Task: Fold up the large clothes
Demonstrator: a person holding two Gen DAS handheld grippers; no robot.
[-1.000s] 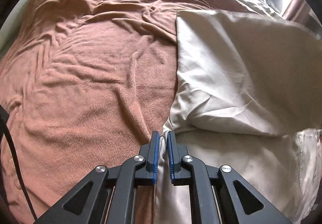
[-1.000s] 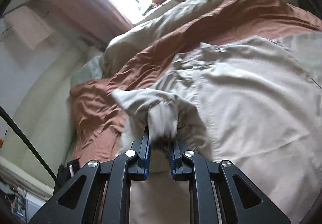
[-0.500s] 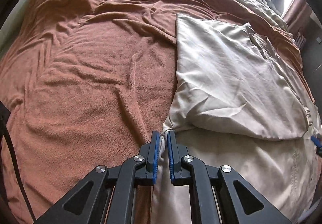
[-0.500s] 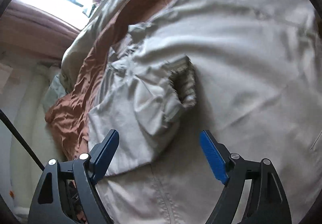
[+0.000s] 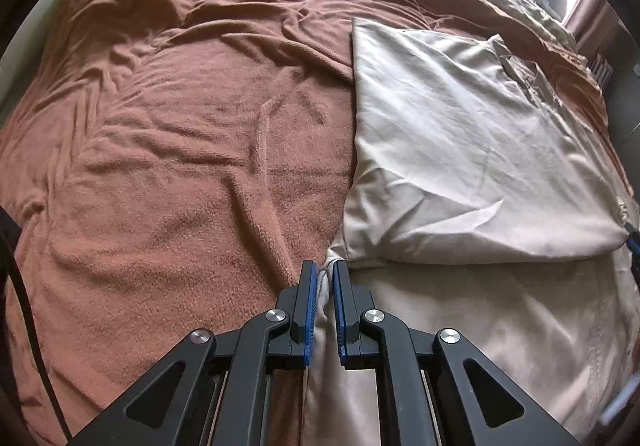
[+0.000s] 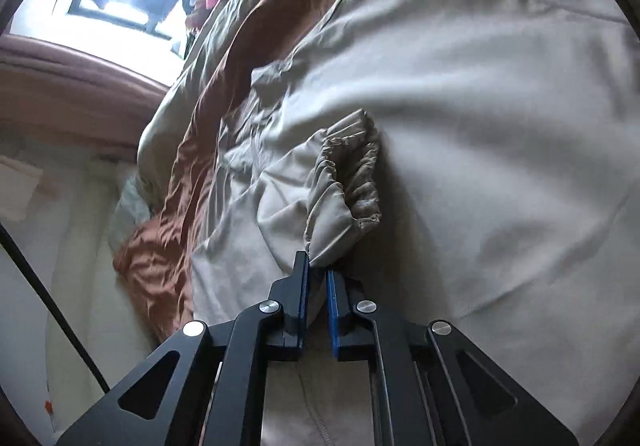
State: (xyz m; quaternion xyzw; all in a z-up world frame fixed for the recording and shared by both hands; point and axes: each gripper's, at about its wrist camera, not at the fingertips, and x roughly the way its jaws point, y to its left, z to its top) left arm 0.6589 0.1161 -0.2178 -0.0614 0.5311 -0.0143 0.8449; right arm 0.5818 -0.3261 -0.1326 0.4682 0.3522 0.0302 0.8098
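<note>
- Since the half-second-earlier frame, the right claw (image 6: pixel 316 278) is closing from wide open onto the sleeve just below its gathered elastic cuff (image 6: pixel 354 181); the left view is barely changing.
- The task's thing, a large beige thin-fabric jacket (image 5: pixel 472 149), is lying spread on the rust-brown terry blanket (image 5: pixel 172 149) covering the bed.
- Progress, as judged: one panel is already lying folded over the body, its straight edge running across the left view; the sleeve is resting on the garment's body but not yet laid flat. Further folds appear to be remaining, so roughly an early-to-middle stage.
- The left claw (image 5: pixel 325 274) is sitting nearly closed, blue pads pinching a thin pale ridge of fabric at the jacket's edge, where it borders the blanket.
- The right claw is sitting nearly closed too, a bunch of sleeve fabric pinched between its pads.
</note>
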